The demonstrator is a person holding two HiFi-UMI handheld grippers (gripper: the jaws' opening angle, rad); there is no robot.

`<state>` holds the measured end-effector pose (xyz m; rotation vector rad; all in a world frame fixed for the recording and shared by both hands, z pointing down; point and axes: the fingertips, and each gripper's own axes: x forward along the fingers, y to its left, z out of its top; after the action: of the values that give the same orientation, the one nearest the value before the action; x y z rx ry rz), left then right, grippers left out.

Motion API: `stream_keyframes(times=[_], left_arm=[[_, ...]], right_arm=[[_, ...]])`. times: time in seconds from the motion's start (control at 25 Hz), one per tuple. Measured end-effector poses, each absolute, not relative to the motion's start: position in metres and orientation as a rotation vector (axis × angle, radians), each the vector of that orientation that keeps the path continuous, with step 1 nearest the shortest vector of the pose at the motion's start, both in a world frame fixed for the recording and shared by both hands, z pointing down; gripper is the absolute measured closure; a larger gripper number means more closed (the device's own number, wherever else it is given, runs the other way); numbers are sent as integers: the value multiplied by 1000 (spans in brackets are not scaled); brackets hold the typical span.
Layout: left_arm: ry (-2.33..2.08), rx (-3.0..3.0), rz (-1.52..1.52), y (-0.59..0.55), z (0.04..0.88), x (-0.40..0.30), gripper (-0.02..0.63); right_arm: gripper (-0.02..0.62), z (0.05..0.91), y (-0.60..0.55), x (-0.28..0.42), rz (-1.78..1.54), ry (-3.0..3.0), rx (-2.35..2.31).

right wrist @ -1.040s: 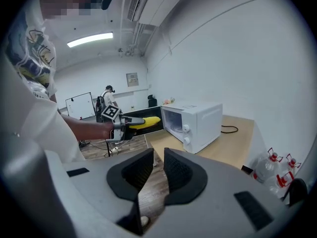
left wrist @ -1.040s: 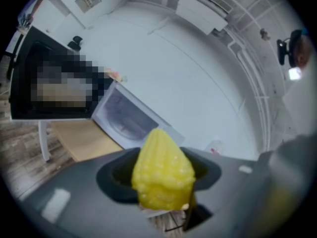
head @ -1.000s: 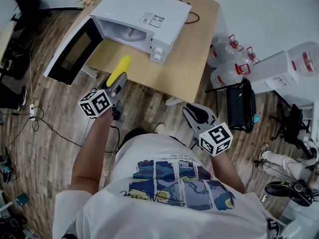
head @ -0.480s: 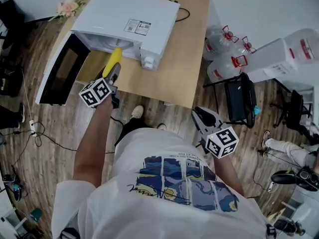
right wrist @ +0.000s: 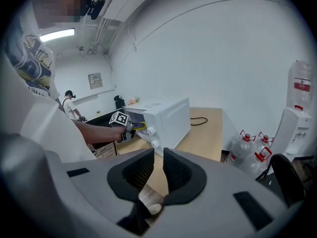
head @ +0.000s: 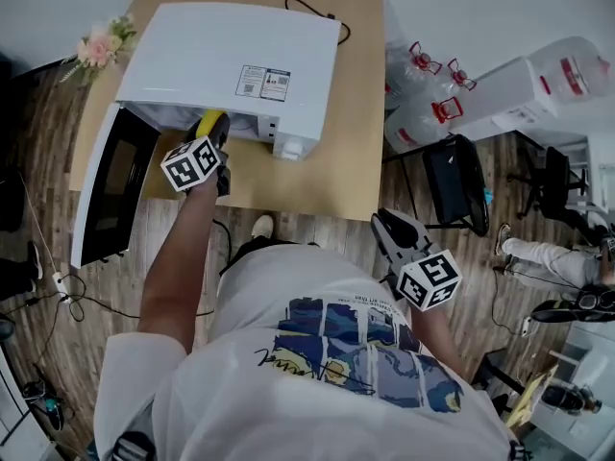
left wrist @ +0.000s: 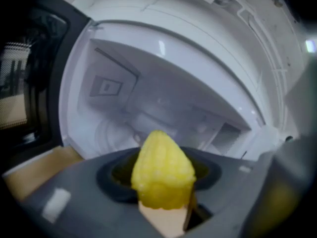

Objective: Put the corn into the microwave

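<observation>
Corn, grasped by the fingers of the left gripper, is at the open microwave mouth. Next it likely needs reaching deeper, lowering and releasing. The right gripper has its fingers nearly clenched and empty.

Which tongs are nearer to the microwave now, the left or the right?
Left. The left tongs hold the corn at the microwave's open mouth; the right tongs hang well back, off the table.
</observation>
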<state>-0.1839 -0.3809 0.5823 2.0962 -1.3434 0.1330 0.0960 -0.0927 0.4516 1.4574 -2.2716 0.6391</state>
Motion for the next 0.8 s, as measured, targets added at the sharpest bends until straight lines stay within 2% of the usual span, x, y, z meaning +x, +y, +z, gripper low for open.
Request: stream_keyframes(times=[0.8], left_arm=[[-1379, 2353, 569, -443, 606, -154, 354]], right_arm=[[545, 456, -99, 70, 722, -2086, 1658]])
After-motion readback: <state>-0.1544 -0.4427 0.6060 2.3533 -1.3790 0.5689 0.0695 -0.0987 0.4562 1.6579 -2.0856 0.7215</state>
